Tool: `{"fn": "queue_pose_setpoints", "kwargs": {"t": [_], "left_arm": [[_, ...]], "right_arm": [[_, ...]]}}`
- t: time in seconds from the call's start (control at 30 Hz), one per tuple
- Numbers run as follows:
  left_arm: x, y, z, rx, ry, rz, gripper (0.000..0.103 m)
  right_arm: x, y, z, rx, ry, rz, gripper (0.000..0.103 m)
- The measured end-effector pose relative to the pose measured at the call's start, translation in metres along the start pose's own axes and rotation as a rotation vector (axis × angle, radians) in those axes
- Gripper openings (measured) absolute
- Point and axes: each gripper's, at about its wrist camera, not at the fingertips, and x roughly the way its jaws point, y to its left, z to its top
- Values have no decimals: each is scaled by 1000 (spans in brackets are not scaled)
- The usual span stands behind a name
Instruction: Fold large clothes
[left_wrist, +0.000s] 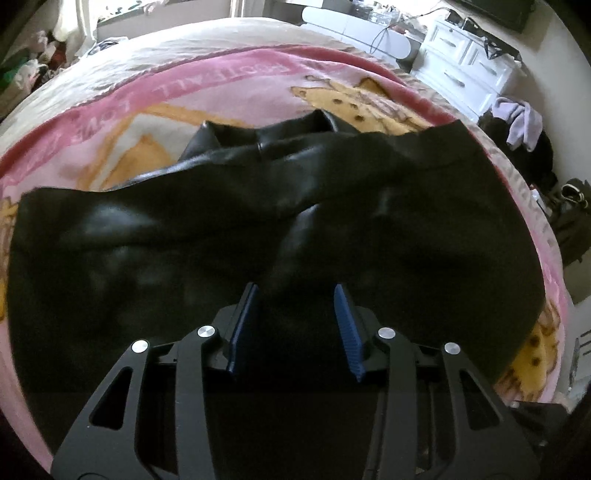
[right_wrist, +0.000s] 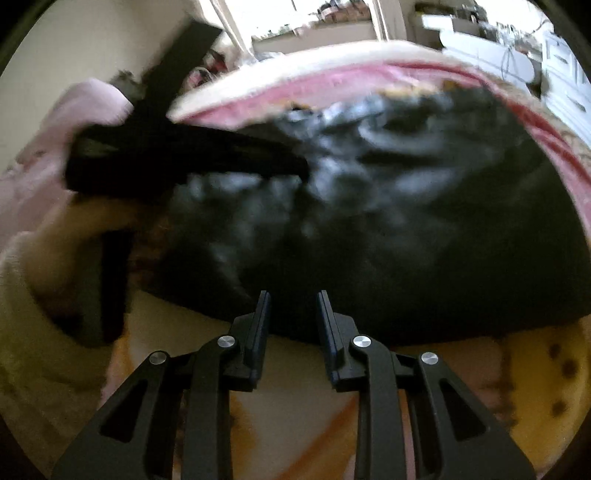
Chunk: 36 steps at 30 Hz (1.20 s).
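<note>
A big black garment (left_wrist: 258, 221) lies spread out on a pink blanket (left_wrist: 110, 122) with yellow and orange pictures on it, and the blanket covers a bed. The garment looks shiny and smooth, a bit like leather, and one end of it is bunched up toward the far side of the bed. The left gripper (left_wrist: 295, 291) hangs right over the near part of the garment. Its two blue pads (left_wrist: 243, 325) stand apart with dark cloth showing in the gap, but it is too dark there to tell if the pads press on the cloth or just float above it. The right gripper (right_wrist: 293, 295) points at the near edge of the same garment (right_wrist: 406, 221) — its jaws stand a little apart and nothing sits between them, so it is open and holds nothing. In the right wrist view the other gripper (right_wrist: 184, 151) shows as a blurry black shape on the left, held by a hand (right_wrist: 74, 236) in a pale pink sleeve (right_wrist: 44, 158). Past the bed stands a white dresser (left_wrist: 465, 62), with a pile of clothes (left_wrist: 521, 122) beside it.
</note>
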Motion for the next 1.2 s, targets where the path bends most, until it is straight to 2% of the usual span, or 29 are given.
{"fn": "queue_pose_setpoints", "kwargs": {"t": [0.07,0.1,0.13,0.23,0.3,0.37,0.43,0.53,0.57,0.63,0.7,0.87,1.07,1.2], "left_arm": [[-9,2,-1,-18,-11,-5,38],[-15,2,-2,-18,-23,1,53],[-26,3,-4,-13,-57,26,60],[-57,8,-12,2,-132,78,67],[-72,13,-16,3,-154,107,79],[-87,21,-20,4,-175,146,86],[-96,27,-23,-2,-188,180,93],[-104,39,-27,-16,-194,219,94],[-104,44,-29,-24,-189,231,94],[-103,55,-31,-44,-177,248,94],[-101,67,-33,-66,-166,258,94],[-95,89,-41,-106,-134,272,94],[-81,119,-48,-180,-92,249,94],[-73,144,-49,-242,-68,223,94]], "right_arm": [[6,-2,-2,6,-3,3,24],[4,-3,-1,9,-4,11,24],[0,-4,1,12,-6,20,24],[-16,-1,3,8,-39,34,26],[-25,2,7,6,-73,31,27],[-28,7,12,-6,-92,37,27],[-28,14,18,-28,-103,28,35],[-26,24,22,-58,-107,21,52],[-27,28,22,-73,-109,15,61],[-24,37,26,-106,-118,18,67],[-22,46,25,-155,-130,3,79],[-14,79,14,-306,-147,-40,88],[3,125,-8,-543,-156,-66,91],[23,152,-22,-695,-151,-136,91]]}}
